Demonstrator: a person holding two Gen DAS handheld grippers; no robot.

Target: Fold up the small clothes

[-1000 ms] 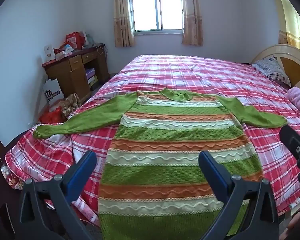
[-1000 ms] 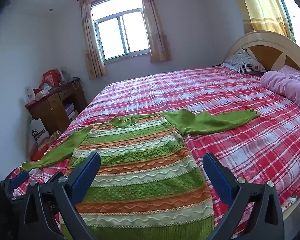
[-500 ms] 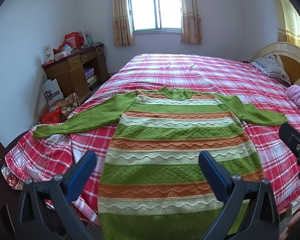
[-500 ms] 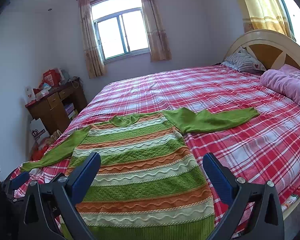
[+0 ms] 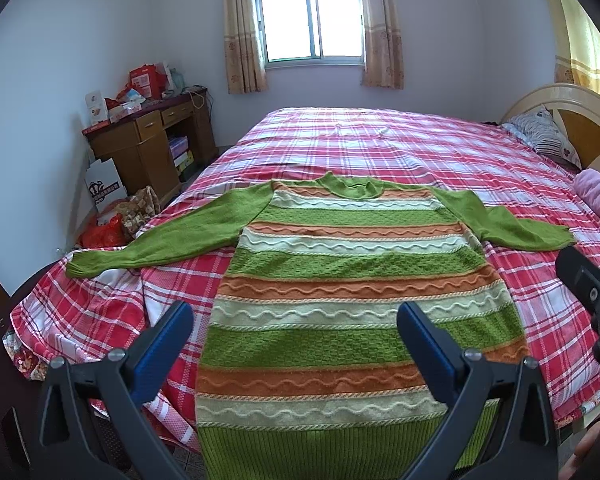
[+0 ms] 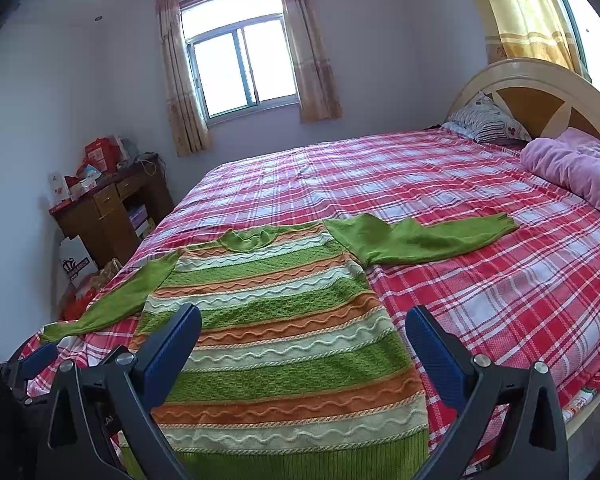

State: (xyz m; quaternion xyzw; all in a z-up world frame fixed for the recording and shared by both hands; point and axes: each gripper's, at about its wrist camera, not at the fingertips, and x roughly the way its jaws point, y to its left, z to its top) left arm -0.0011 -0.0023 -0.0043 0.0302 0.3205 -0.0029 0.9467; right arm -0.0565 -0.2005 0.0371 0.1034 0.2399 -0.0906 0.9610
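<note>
A green, orange and cream striped sweater (image 5: pixel 352 300) lies flat on the red plaid bed (image 5: pixel 380 152), neck toward the window (image 5: pixel 312 20), both green sleeves spread out to the sides and its ribbed hem at the near edge. The left gripper (image 5: pixel 294 340) and the right gripper (image 6: pixel 304 340) hang above the sweater's lower half, each with its jaws spread wide and holding nothing. A cluttered wooden desk (image 5: pixel 148 148) stands by the left wall.

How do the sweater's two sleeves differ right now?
The left sleeve lies long and fairly straight, its cuff reaching the bed's edge; the right sleeve bunches near the shoulder and its cuff rests well onto the plaid bedsheet. Both are plain green, spread out, unfolded and ungripped.
</note>
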